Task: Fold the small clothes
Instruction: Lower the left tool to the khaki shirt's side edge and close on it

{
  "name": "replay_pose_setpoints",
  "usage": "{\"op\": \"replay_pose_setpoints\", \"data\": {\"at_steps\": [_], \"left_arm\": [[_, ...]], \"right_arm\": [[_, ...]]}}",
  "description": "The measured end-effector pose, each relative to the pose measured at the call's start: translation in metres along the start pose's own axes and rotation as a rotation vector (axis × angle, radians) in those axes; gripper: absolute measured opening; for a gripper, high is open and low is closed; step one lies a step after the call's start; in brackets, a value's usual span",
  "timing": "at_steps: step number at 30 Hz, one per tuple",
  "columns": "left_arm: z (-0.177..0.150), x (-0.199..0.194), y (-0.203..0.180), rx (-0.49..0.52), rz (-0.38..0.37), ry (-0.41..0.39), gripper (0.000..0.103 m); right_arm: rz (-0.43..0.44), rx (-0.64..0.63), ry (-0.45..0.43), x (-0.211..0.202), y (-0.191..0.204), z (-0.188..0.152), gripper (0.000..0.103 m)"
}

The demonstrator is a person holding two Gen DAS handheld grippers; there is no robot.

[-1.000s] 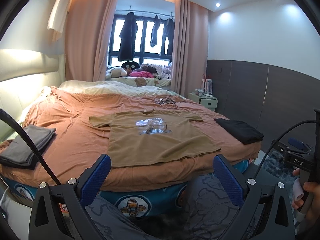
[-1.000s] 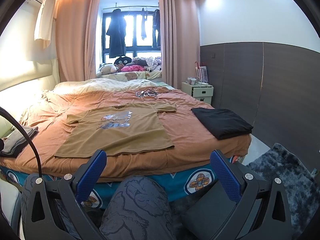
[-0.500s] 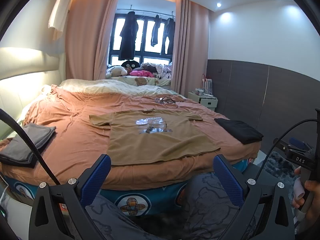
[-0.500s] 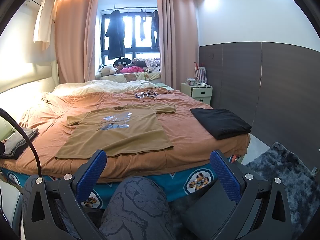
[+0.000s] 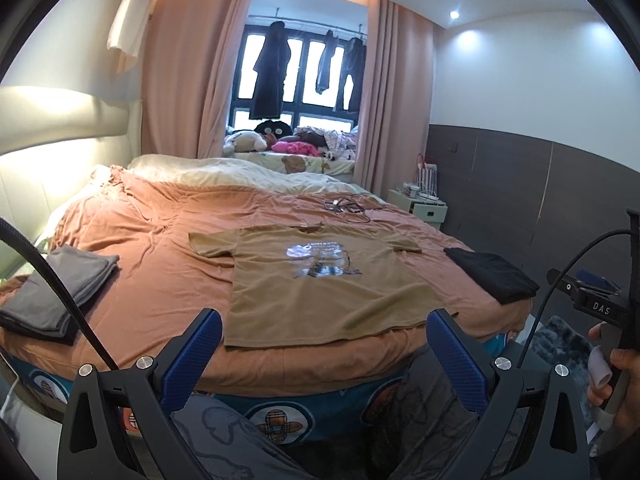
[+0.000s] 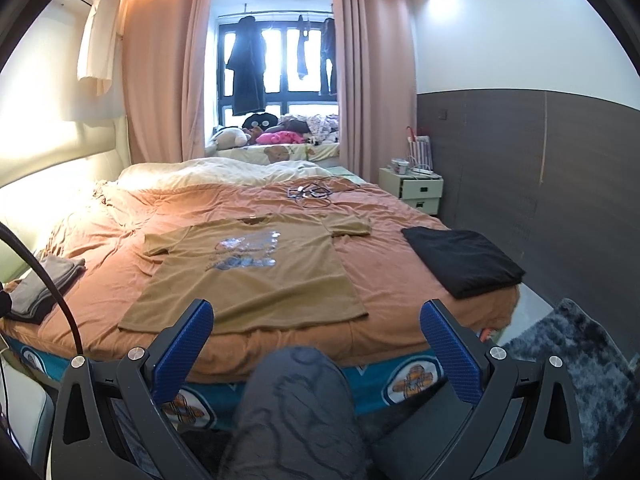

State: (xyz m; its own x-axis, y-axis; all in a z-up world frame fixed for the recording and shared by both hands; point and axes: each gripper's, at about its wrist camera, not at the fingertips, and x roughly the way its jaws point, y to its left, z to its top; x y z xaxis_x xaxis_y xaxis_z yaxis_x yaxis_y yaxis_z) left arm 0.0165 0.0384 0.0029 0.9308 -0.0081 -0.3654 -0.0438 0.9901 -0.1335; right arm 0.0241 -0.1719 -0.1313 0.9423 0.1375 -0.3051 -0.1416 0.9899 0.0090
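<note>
Though its print (image 5: 320,260) seems illegible, tan T-shirt (image 5: 320,284) lies flat on bed (image 5: 152,264).

Black gripper (image 5: 322,354), blue pads (image 5: 195,358)

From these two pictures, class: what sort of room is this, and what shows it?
Most likely a home bedroom: a large bed, a bedside cabinet, and curtains framing a window hung with clothes.

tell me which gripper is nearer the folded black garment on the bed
Right. The right gripper hangs off the bed's foot with the folded black garment just ahead to its right. The left gripper sits further left, facing the tan t-shirt.
</note>
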Motion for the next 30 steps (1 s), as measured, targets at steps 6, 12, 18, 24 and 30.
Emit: {"op": "replay_pose_setpoints", "data": {"at_steps": [6,12,18,24,30], "left_arm": [[0.019,0.040,0.029,-0.021,0.035,0.025,0.103],[0.040,0.092,0.066,-0.054,0.032,0.051,0.103],[0.060,0.153,0.106,-0.099,0.060,0.106,0.102],[0.081,0.208,0.144,-0.143,0.112,0.150,0.094],[0.101,0.264,0.184,-0.204,0.168,0.213,0.082]], "right_arm": [[0.052,-0.005,-0.005,0.048,0.006,0.020,0.103],[0.085,-0.018,0.039,0.114,0.012,0.035,0.103],[0.125,-0.039,0.078,0.174,0.020,0.060,0.103],[0.194,-0.039,0.121,0.235,0.026,0.086,0.103],[0.297,-0.033,0.189,0.300,0.025,0.111,0.103]]}}
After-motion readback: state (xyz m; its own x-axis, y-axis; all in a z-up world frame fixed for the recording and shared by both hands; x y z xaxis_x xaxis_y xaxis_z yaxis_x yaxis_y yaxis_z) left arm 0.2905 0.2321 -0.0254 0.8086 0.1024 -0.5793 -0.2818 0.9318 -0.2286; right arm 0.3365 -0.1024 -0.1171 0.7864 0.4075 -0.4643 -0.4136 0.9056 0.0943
